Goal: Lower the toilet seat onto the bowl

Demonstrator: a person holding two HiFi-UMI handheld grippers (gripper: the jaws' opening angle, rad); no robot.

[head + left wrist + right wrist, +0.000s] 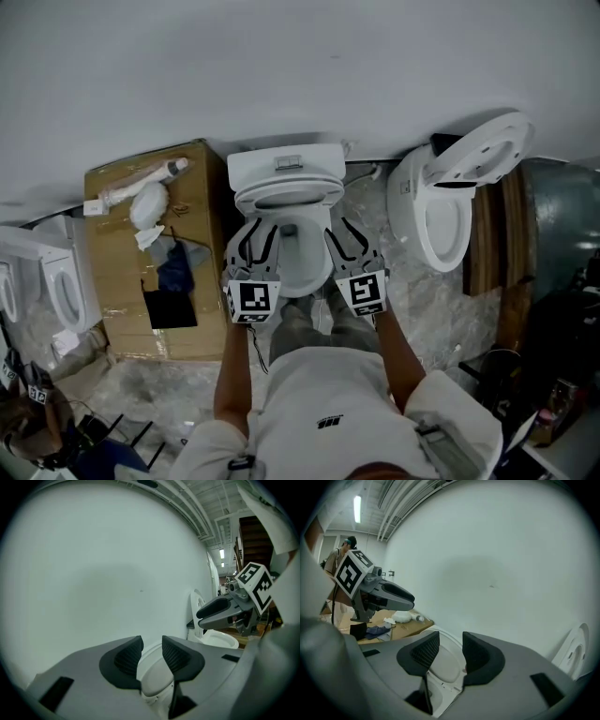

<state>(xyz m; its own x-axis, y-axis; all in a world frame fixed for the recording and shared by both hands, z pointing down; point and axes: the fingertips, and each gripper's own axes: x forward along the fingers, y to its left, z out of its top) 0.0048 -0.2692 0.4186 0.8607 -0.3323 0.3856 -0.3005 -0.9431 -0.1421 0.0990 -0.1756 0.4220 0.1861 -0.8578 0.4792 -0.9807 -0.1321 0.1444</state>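
Toilet seat (pixel 286 195) hangs partway down over bowl (pixel 302 272), left tool (pixel 151 643) and right tool (pixel 450 639) each seemingly clenched on its rim; the final lowering is left.

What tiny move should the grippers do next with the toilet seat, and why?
Probably ease both down together, slowly. The left gripper and right gripper each seem to clamp a side of the seat. The seat looks tilted up above the bowl, not lying on it. Even lowering should stop it slamming.
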